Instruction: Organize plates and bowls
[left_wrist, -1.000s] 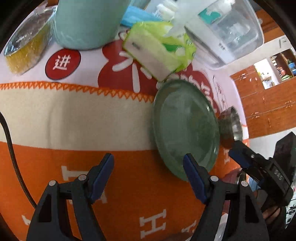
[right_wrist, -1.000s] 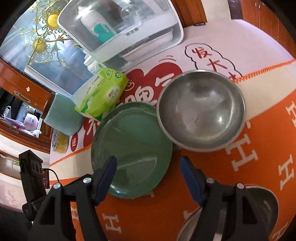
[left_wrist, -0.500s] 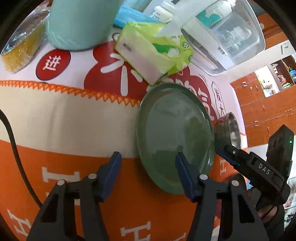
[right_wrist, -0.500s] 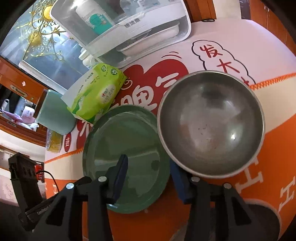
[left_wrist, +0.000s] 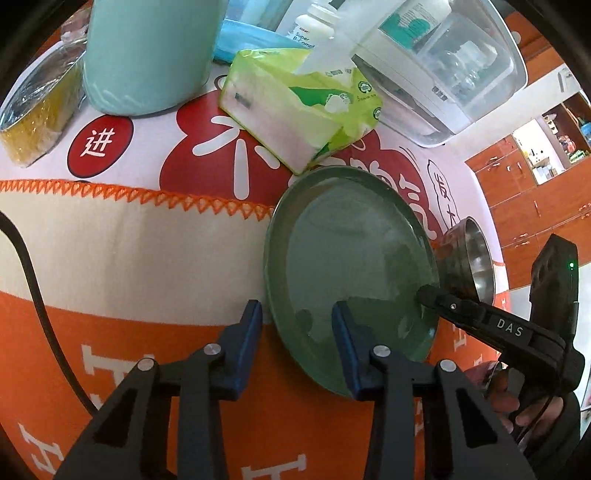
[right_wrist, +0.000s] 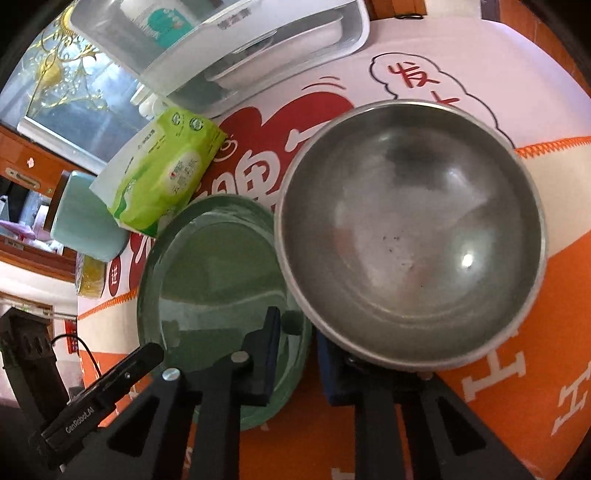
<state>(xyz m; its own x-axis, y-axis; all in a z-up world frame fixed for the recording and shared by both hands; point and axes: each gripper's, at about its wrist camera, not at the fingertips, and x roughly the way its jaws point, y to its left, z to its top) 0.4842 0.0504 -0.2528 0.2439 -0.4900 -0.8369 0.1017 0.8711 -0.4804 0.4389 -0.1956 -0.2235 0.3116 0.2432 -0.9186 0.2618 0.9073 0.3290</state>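
1. Since a second ago both claws have narrowed and drawn in on the dishes: the left claw (left_wrist: 295, 321) then stood wide with only its right finger at the green plate (left_wrist: 351, 273), and now its two blue fingers straddle the plate's near rim
2. Left claw: its jaws are closing, narrow now, with the plate's near-left rim between them; one finger is outside the rim over the cloth, the other over the plate's inside, and the view does not show the pads pressing yet
3. Right claw (right_wrist: 299, 350): its jaws are closing and nearly together, set at the seam where the plate (right_wrist: 218, 273) meets the steel bowl (right_wrist: 410, 236); the left finger lies over the plate's inside, the right finger is tucked under the bowl's near rim, and whether a rim is pinched cannot be told
4. Ahead of the right claw the bowl sits upright, its rim touching or overlapping the plate's right edge
5. Beyond the plate from the left claw lies a green tissue pack (left_wrist: 299, 107), touching the plate's far rim; farther off stand a pale teal cylinder (left_wrist: 147, 55) and a clear lidded appliance (left_wrist: 443, 62)
6. All rest on the tabletop's orange, cream and white cloth (left_wrist: 129, 258)
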